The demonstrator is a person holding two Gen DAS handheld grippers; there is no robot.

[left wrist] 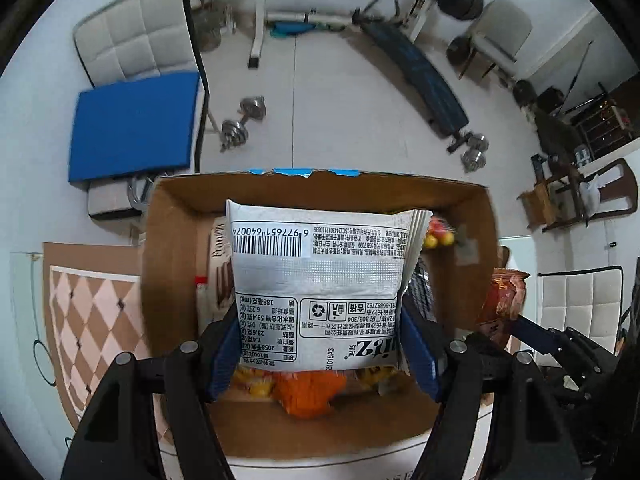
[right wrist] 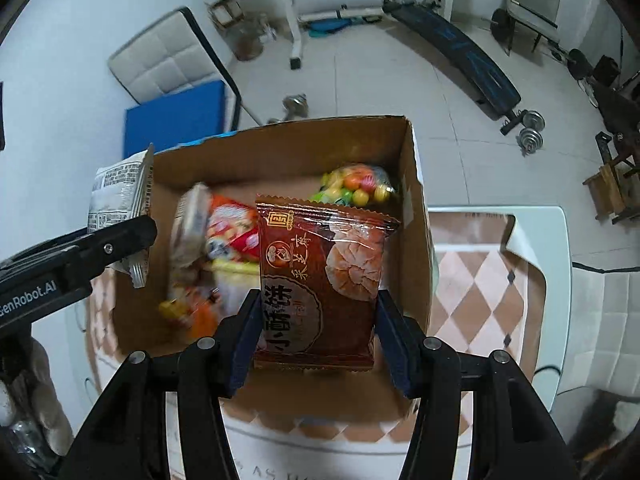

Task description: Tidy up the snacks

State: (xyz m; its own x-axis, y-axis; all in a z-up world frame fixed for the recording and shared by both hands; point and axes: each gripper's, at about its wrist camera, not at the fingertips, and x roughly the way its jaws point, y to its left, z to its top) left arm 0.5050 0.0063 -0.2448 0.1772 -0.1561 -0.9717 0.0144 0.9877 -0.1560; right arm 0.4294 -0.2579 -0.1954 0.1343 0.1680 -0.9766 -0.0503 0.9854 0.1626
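Left wrist view: left tool (left wrist: 320, 344) clamped on a white snack packet (left wrist: 320, 280), blue pads pressing both its side edges, barcode side facing the camera (print upside down). Packet hangs over the open cardboard box (left wrist: 168, 264) just ahead of the tool; orange and yellow snacks show under it. Off to the tool's right, the red-brown pastry packet (left wrist: 502, 296) is in the other tool.

Right wrist view: left tool (right wrist: 120, 240) at far left with the white packet at the box's left wall. Right tool (right wrist: 316, 336) closed on the red-brown pastry packet, upright, above the box's near edge. Candy bag (right wrist: 358, 186) in the far right corner. Box sits on the tabletop (right wrist: 560, 280).
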